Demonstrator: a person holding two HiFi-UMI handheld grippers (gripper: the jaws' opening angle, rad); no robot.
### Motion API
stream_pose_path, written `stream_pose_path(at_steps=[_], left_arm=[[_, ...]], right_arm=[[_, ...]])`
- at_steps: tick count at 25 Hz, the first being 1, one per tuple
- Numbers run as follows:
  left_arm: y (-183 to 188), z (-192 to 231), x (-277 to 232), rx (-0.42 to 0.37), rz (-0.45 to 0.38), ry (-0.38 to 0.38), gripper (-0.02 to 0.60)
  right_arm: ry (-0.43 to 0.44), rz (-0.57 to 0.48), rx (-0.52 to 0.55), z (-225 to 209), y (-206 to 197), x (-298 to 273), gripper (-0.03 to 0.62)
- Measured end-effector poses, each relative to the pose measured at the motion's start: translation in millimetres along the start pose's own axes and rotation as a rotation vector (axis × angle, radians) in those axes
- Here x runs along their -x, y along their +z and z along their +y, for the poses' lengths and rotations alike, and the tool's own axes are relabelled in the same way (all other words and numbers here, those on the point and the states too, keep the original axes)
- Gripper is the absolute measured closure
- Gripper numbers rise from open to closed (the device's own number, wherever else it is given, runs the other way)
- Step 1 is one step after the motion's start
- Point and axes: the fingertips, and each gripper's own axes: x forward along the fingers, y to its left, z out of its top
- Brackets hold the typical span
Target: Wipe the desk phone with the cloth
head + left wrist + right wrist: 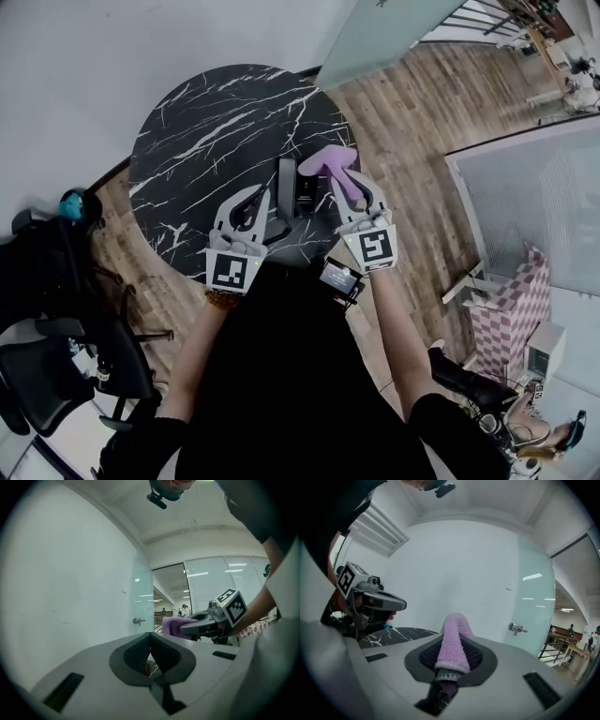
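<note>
The desk phone sits on the black marble table between the left gripper, closed and empty, and the right gripper, which pinches the purple cloth.

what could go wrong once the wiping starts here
The desk phone sits toward the near edge of the table, and the left hand-held gripper is shut on nothing, so a wipe might slide the phone off. The right hand-held gripper pinches only a narrow fold of the cloth, which might pull free.
</note>
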Motion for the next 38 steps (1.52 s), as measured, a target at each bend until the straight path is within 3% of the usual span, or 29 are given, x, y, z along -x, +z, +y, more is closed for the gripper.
stream_pose_path(at_steps=[5,13,38], left_arm=[[-10.9,6.7,1.4,-0.013,0.035,-0.004,0.568],[-28.9,5.6,-3.2,-0.030,0.078,-0.016,0.568],[-41.3,-1.9,-11.3,-0.024,0.101,-0.053,0.568]], right_arm=[[0.114,0.070,0.096,7.8,-26.8,-25.0,0.536],[0.193,0.126,0.213,24.4,-60.5,-63.3,0.536],[0.347,0.422,0.261,52.3,-165.8,-135.3,0.536]])
